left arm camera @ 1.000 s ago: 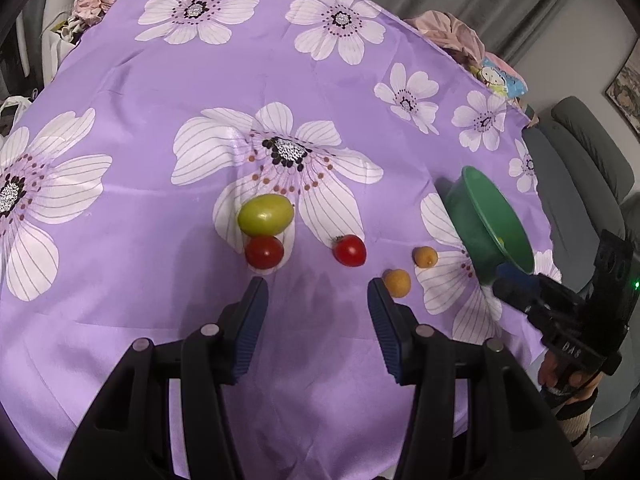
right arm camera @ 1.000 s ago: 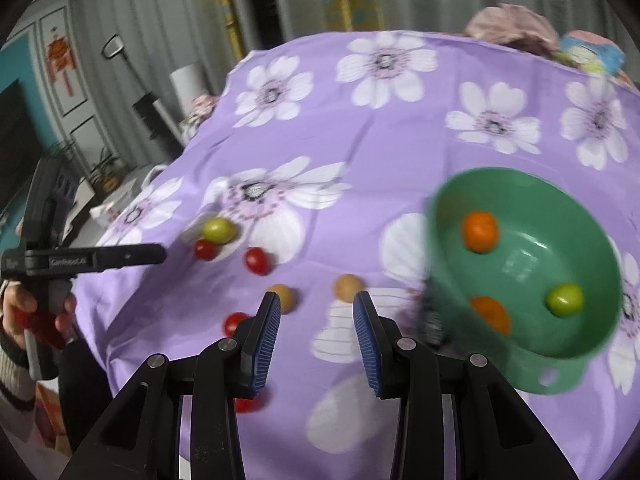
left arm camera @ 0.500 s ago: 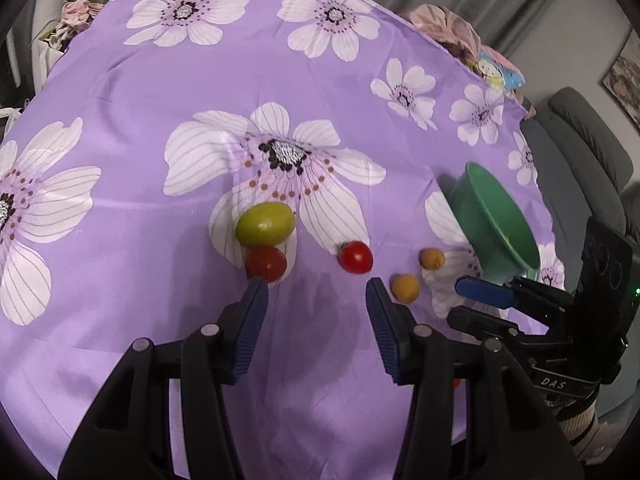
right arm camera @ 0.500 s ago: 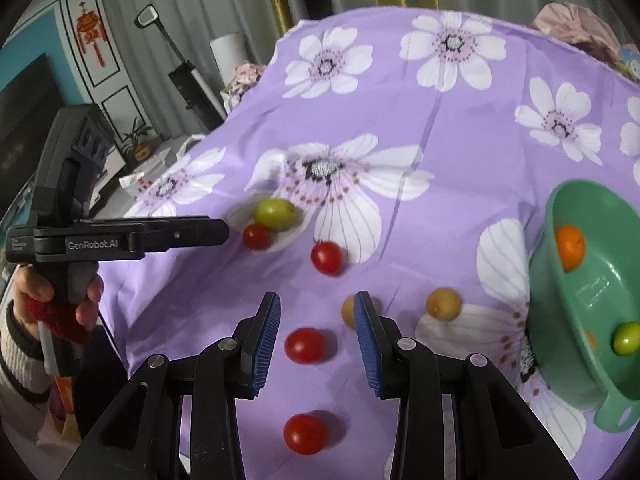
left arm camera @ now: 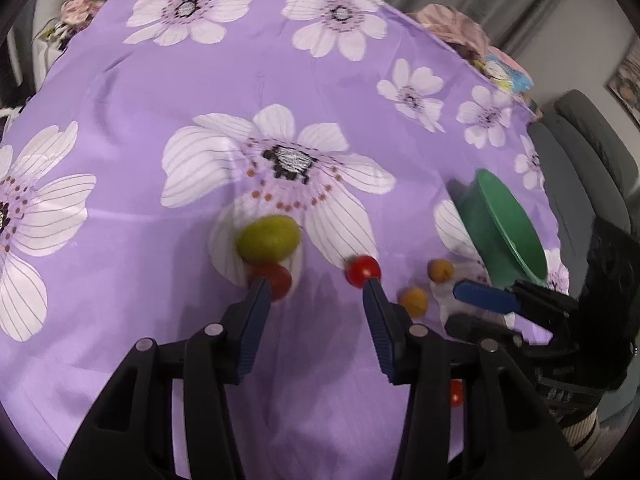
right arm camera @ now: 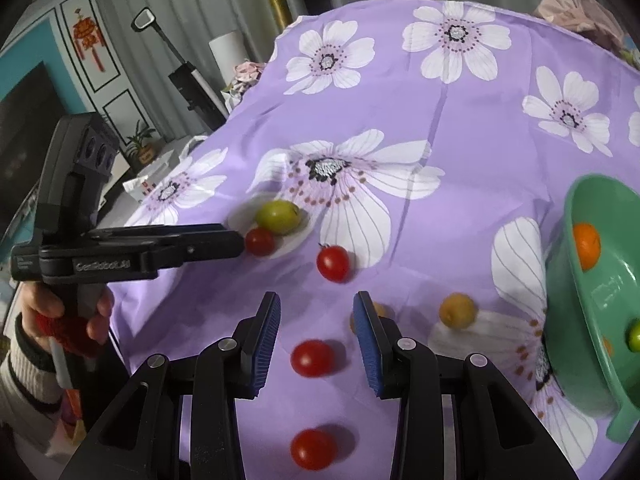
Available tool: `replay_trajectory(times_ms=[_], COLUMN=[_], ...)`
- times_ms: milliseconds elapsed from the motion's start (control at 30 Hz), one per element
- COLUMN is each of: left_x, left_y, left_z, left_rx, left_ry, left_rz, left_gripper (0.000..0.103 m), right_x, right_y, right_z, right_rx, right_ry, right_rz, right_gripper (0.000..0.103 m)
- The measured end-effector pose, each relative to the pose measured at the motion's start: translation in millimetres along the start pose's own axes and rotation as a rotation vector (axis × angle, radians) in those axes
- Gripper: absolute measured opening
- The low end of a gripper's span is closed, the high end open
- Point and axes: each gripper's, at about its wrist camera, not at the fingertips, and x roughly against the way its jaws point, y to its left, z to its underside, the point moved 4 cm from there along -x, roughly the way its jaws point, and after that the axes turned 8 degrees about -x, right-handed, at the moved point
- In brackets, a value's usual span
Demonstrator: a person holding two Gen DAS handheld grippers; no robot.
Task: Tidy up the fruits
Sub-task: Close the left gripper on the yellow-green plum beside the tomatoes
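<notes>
Fruits lie on a purple flowered cloth [left arm camera: 280,80]. A green fruit [left arm camera: 267,238] touches a red tomato [left arm camera: 276,278]; another red tomato [left arm camera: 363,271] and two small orange fruits [left arm camera: 414,301] [left arm camera: 441,270] lie to the right. My left gripper [left arm camera: 316,284] is open, its fingertips just short of the two tomatoes. My right gripper [right arm camera: 316,300] is open above a red tomato [right arm camera: 312,358]; another tomato [right arm camera: 313,449] lies nearer. The green bowl [right arm camera: 600,300] at the right holds an orange fruit [right arm camera: 586,245] and a green one [right arm camera: 634,334].
The table edge falls away at the left in the right wrist view, with room furniture [right arm camera: 192,80] beyond. A grey sofa [left arm camera: 592,152] stands right of the table. Bundled cloth [left arm camera: 456,26] lies at the far edge.
My right gripper swung left from the bowl to hover over the near tomatoes. My left gripper moved forward, closer to the green fruit and the tomatoes. Both stayed open.
</notes>
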Motion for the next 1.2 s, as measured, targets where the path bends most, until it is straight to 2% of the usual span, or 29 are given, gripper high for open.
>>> replay_trajectory(times_ms=[67,167,300,400,567,600,633,667,767,933,1200], left_x=[-1,-6,-21,-28,-44,-45,-47,-48,-55,-58,-56], left_y=[4,3,10,9,13,14,15,15,15,15,17], left_z=[-8,-22,-32,-39,-44,-44,-45,-45,-43,-41,-37], left_rx=[0.027,0.016,0.027,-0.002,-0.040,-0.045,-0.055,-0.068,-0.139,-0.236,-0.277], left_ry=[0.001,-0.003,0.052,0.074,0.143,0.151,0.169,0.183,0.236,0.284,0.283], left_rz=[0.003,0.019,-0.003,-0.015,-0.068,-0.070,-0.074,-0.077,-0.102,-0.084,-0.041], left_gripper=[0.043,0.043,0.043,0.043,0.043,0.043,0.043,0.043,0.042,0.040,0.037], right_x=[-7,-18,-36,-56,-82,-87,-92,-93,-101,-112,-122], right_y=[6,17,28,31,34,33,31,31,31,36,40], right_z=[-3,-11,-24,-31,-41,-42,-42,-43,-46,-43,-40], right_rx=[0.026,0.051,0.044,0.017,-0.014,-0.028,-0.042,-0.048,-0.055,-0.052,-0.020], right_ry=[0.012,0.031,0.043,0.073,0.093,0.101,0.109,0.112,0.123,0.152,0.132], right_rz=[-0.003,-0.038,-0.081,-0.094,-0.068,-0.062,-0.055,-0.053,-0.057,-0.101,-0.090], right_gripper=[0.038,0.038,0.038,0.038,0.038,0.040,0.048,0.051,0.052,0.052,0.051])
